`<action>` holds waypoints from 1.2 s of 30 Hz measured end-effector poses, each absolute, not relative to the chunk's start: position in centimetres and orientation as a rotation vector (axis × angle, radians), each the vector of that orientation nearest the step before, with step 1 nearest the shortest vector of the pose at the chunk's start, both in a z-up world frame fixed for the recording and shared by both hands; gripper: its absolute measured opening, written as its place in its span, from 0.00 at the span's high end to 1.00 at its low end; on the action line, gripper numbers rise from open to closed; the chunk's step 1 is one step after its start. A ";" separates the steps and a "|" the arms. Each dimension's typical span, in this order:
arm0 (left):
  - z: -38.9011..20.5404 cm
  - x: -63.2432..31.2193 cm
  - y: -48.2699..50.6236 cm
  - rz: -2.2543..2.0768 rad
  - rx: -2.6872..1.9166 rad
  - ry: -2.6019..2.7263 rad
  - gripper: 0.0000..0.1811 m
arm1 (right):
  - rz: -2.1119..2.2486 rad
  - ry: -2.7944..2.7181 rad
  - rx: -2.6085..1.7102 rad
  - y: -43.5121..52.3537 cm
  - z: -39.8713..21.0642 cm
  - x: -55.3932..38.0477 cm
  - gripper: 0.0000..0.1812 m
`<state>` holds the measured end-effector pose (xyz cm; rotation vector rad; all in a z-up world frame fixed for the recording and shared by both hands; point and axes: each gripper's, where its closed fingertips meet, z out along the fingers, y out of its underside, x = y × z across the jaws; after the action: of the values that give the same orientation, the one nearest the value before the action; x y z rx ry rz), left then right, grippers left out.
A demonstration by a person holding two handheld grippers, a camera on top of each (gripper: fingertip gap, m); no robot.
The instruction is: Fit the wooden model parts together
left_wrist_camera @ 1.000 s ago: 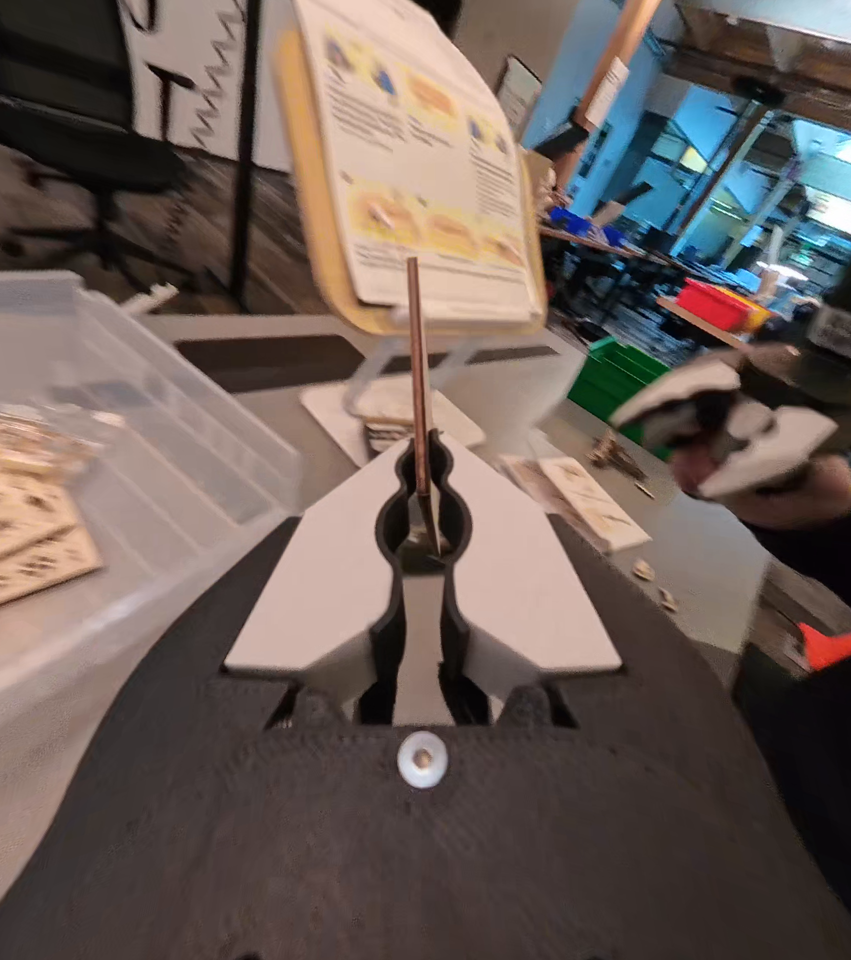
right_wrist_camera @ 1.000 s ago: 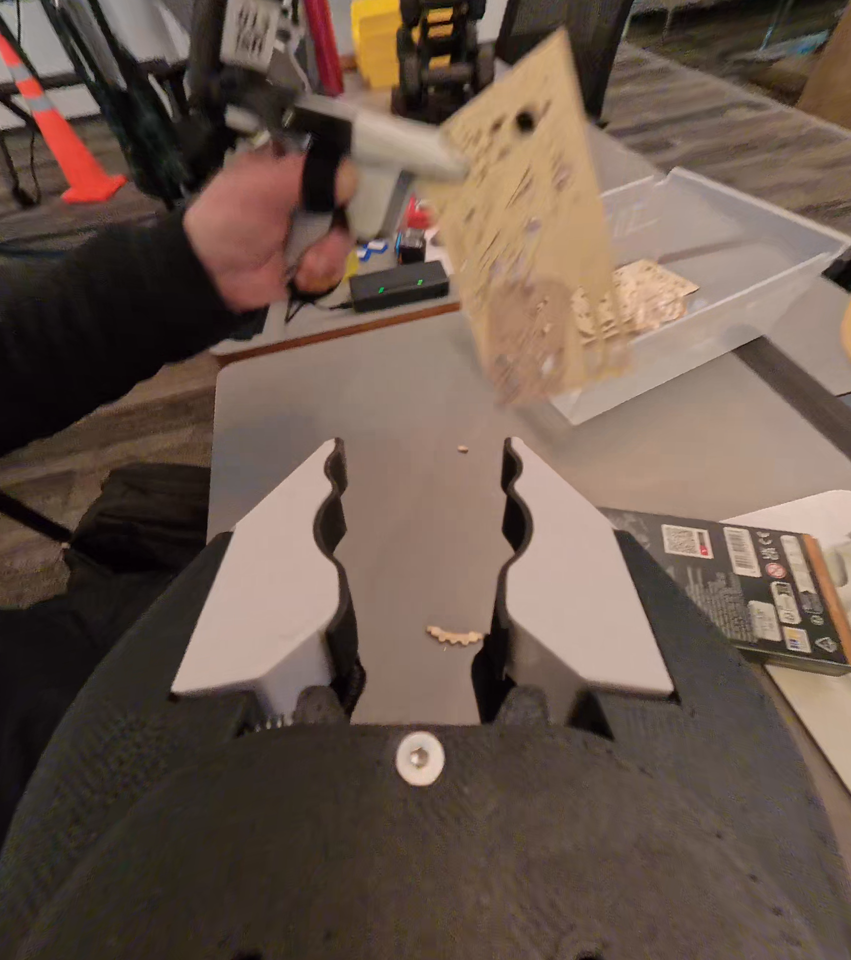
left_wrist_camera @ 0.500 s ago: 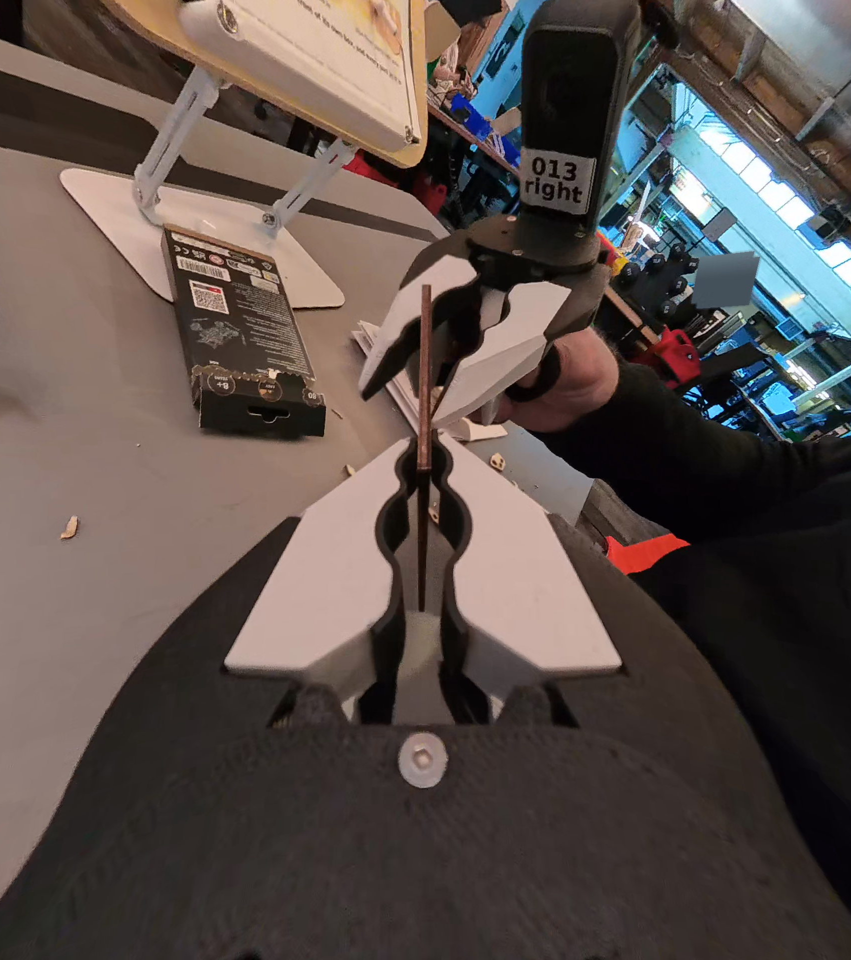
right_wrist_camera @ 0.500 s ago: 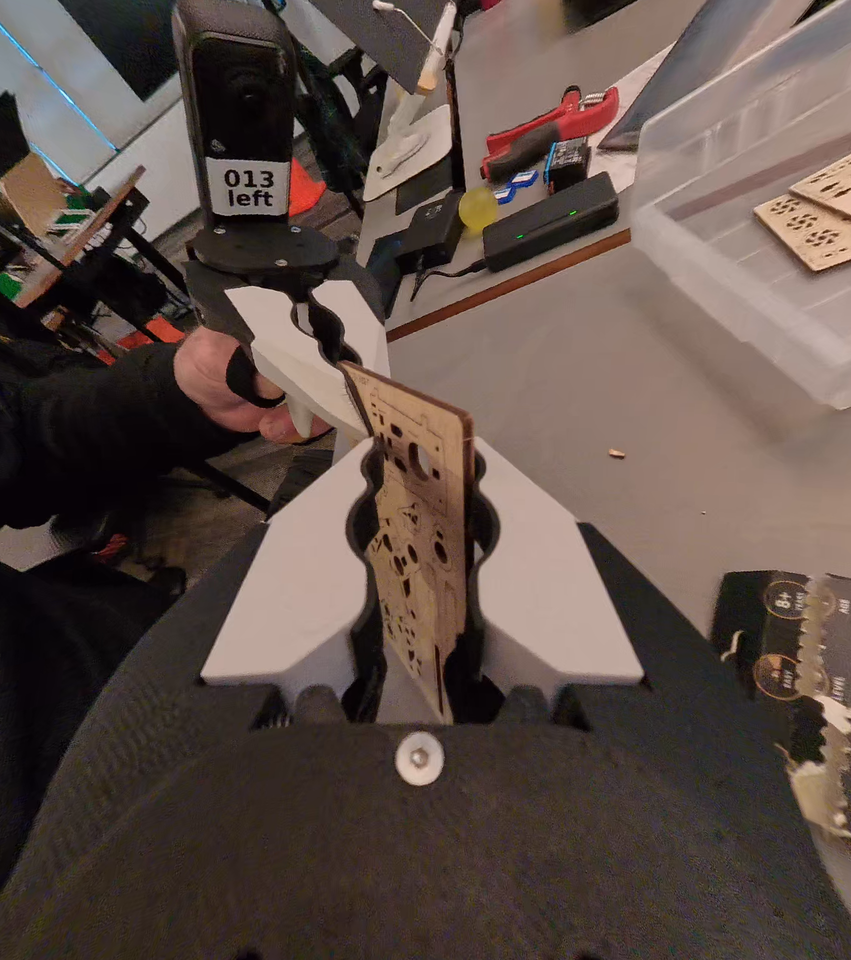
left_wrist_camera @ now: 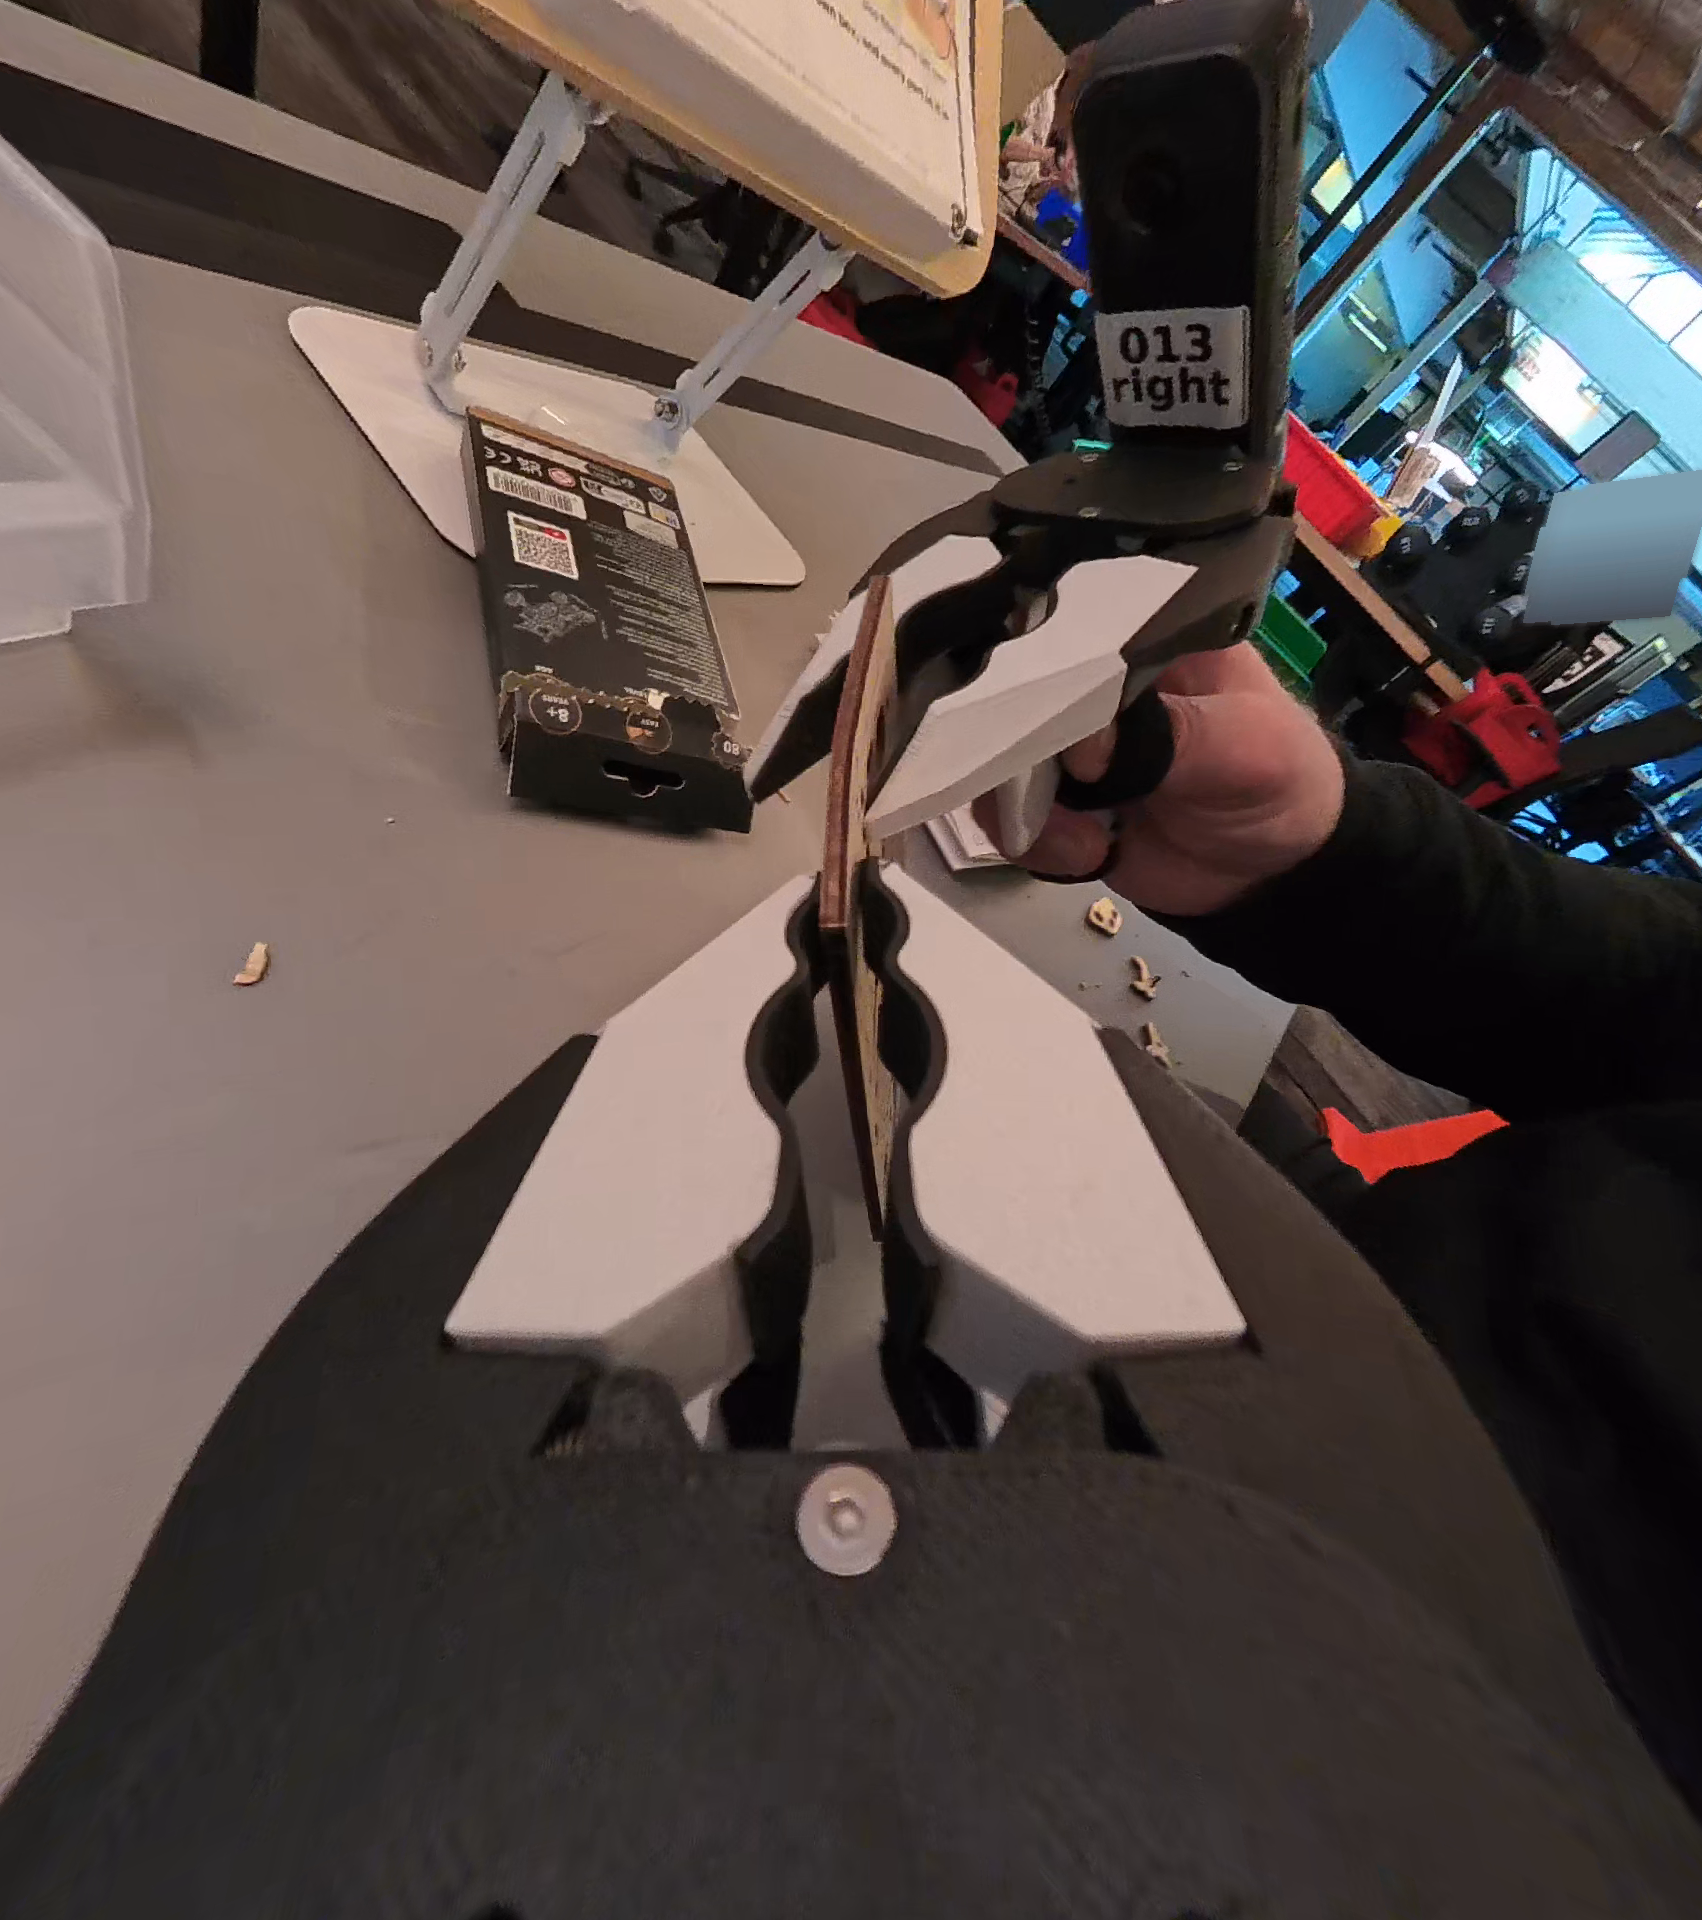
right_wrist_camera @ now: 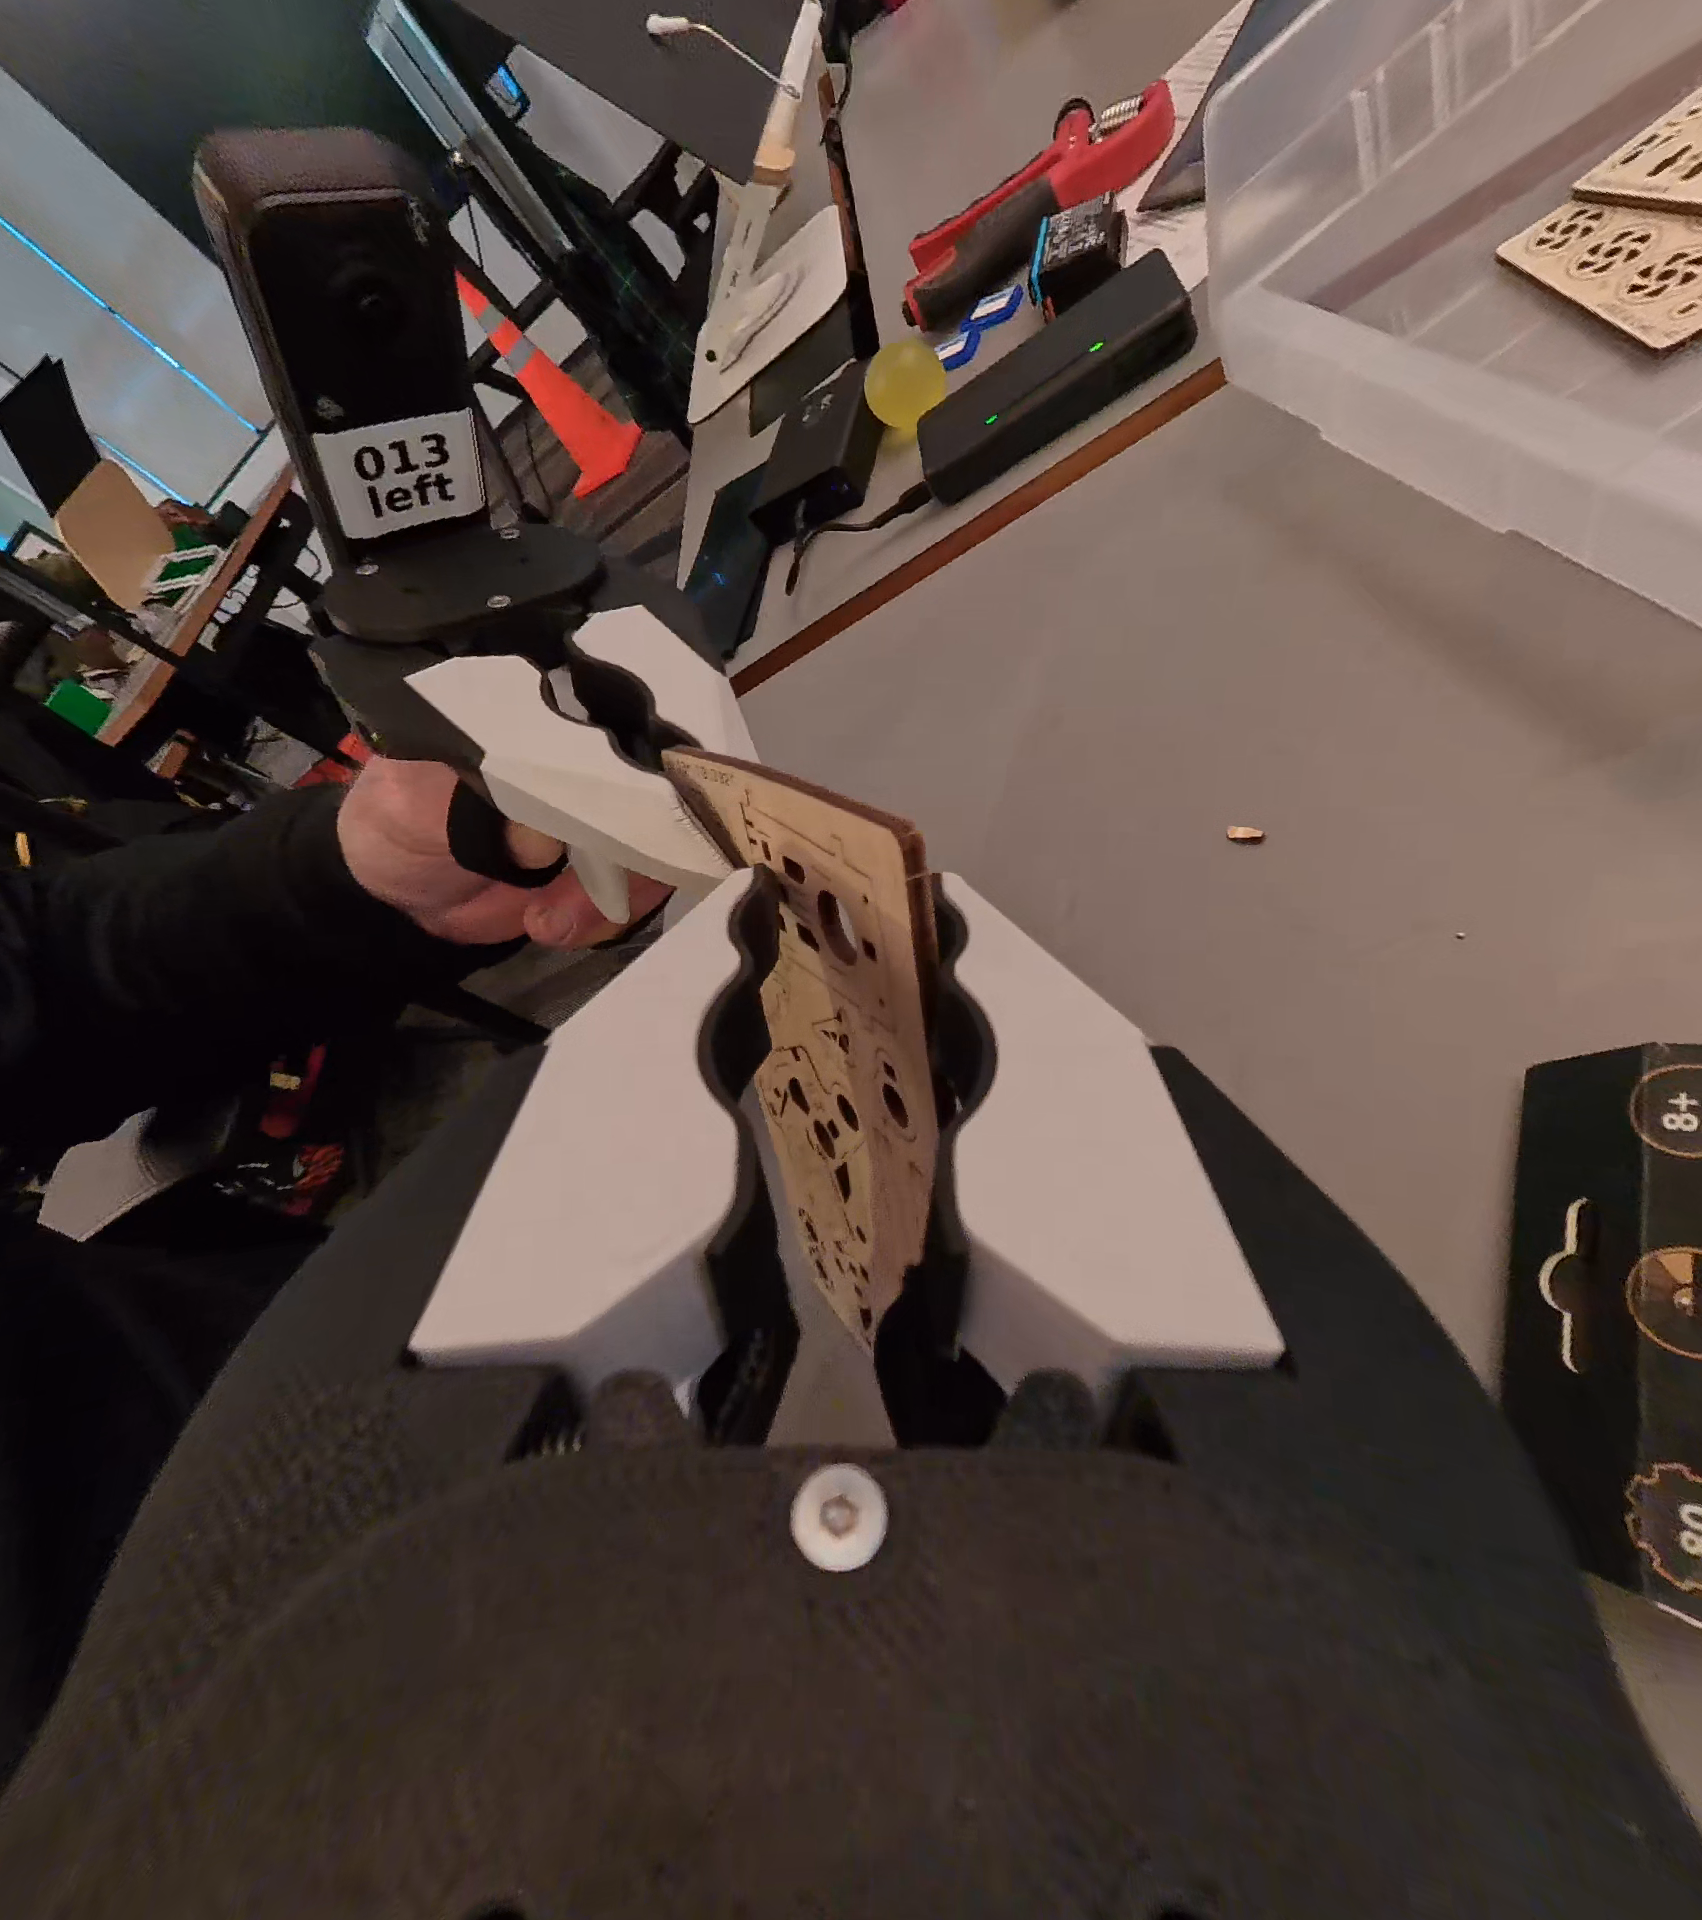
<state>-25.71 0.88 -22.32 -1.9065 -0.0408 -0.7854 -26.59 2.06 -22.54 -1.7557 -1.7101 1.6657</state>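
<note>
Held in the air over the bench's near edge, the thin, light sheet (right_wrist_camera: 852, 1049), stiff but probably brittle at its cut-outs, is pinched by both the left gripper (left_wrist_camera: 845, 1049) and right gripper (right_wrist_camera: 842, 1081), jaws nearly closed on opposite edges, best gripped on solid margins.

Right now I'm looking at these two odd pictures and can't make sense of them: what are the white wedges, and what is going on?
There is no robot here. A person holds a hand tool in each hand, each ending in a two-fingered claw, with a camera looking along the fingers. One picture looks along the left claw, the other along the right claw; each also shows the other claw farther off. Both claws pinch the same thin wooden sheet, cut with model parts, above a grey table. On the table lie a black box, a clear bin with more wooden sheets, and small wood scraps.
</note>
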 end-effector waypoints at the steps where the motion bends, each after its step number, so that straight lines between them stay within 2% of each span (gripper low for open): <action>1: -22.5 -25.9 1.0 -0.755 -1.916 -0.039 0.98 | 1.650 -1.706 -1.757 2.1 -22.7 -26.6 0.86; 6: -23.2 -26.4 1.1 -0.713 -1.929 -0.047 0.97 | 1.591 -1.679 -1.768 2.3 -23.3 -27.1 0.86; 12: -22.0 -25.9 1.1 -0.802 -1.871 -0.011 0.99 | 1.839 -1.660 -1.763 2.3 -22.6 -26.8 0.86; 20: -21.7 -25.6 1.2 -0.820 -1.834 -0.013 0.99 | 1.924 -1.534 -1.802 2.8 -22.0 -26.8 0.90; 21: -21.3 -24.5 1.1 -0.817 -1.827 0.041 0.98 | 1.822 -1.524 -1.830 3.5 -22.8 -26.9 1.00; 22: -21.8 -23.4 1.4 -0.729 -1.879 0.096 0.97 | 1.708 -1.524 -1.834 4.1 -23.8 -27.0 1.00; 23: -21.9 -23.5 1.8 -0.611 -1.905 0.126 0.98 | 1.685 -1.512 -1.856 4.4 -24.3 -26.9 1.00; 25: -21.2 -24.9 2.3 -0.690 -1.865 0.018 0.99 | 1.789 -1.470 -1.823 4.4 -23.2 -26.5 1.00; 27: -21.6 -25.5 2.3 -0.744 -1.860 -0.007 0.99 | 1.772 -1.500 -1.837 4.2 -23.2 -26.6 0.95; 29: -21.6 -25.6 2.2 -0.789 -1.840 -0.043 0.99 | 1.760 -1.545 -1.842 4.1 -23.5 -26.5 0.98; 36: -21.3 -27.8 1.3 -0.821 -1.821 -0.106 0.99 | 1.717 -1.568 -1.857 4.9 -23.2 -25.3 0.86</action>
<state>-27.79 1.34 -21.33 -1.8214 -0.1058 -0.8211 -25.27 4.90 -23.23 -1.8568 -1.5682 1.7168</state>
